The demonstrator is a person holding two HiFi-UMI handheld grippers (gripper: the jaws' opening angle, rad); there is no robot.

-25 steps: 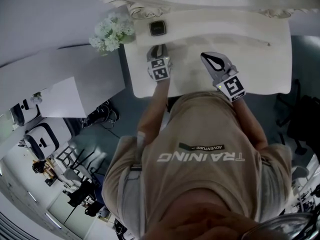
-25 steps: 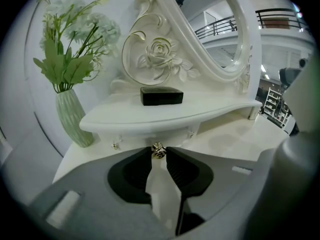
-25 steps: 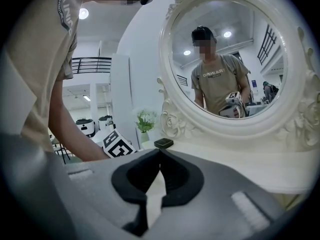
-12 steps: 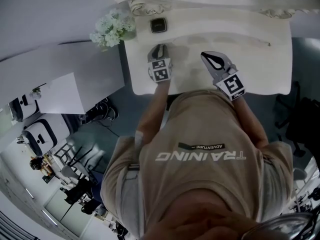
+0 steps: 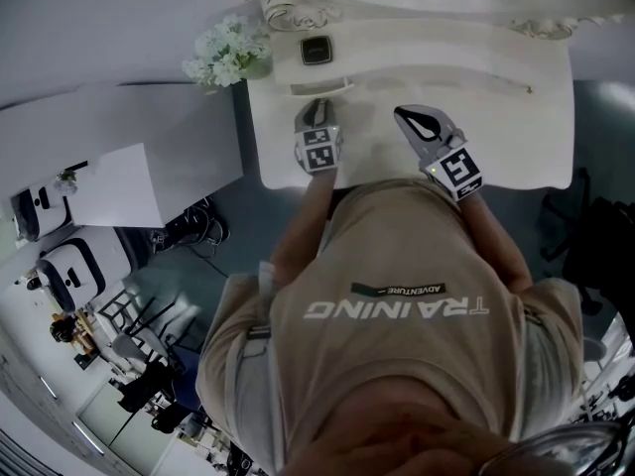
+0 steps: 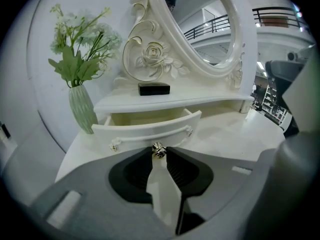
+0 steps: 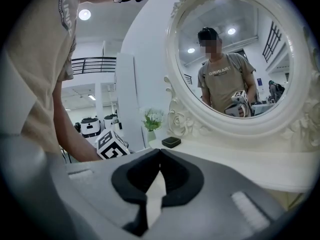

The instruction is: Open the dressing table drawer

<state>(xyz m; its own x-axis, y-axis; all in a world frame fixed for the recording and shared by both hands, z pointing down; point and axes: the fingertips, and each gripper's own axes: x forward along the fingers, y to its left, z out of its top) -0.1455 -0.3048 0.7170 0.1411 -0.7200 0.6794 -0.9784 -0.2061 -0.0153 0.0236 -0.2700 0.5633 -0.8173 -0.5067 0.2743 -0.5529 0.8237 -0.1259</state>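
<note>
The white dressing table (image 5: pixel 496 117) has a small drawer (image 6: pixel 150 129) under its raised shelf, and it stands partly pulled out, its pale inside showing. My left gripper (image 6: pixel 159 155) is shut on the drawer's small metal knob (image 6: pixel 158 150) at the middle of the curved front. From the head view the drawer front (image 5: pixel 319 88) shows as a thin strip just beyond the left gripper (image 5: pixel 318 105). My right gripper (image 5: pixel 415 117) hovers over the tabletop to the right, shut with nothing in it; its tips (image 7: pixel 160 151) meet.
A black box (image 5: pixel 314 52) sits on the shelf above the drawer. A green vase of white flowers (image 6: pixel 82 106) stands at the table's left corner. The oval mirror (image 7: pixel 235 59) with its carved frame rises behind. A white panel (image 5: pixel 119 181) lies left of the table.
The drawer has slid out from under the shelf, its front now showing in the head view. The left gripper has drawn back slightly with the knob. The right gripper has barely moved.
</note>
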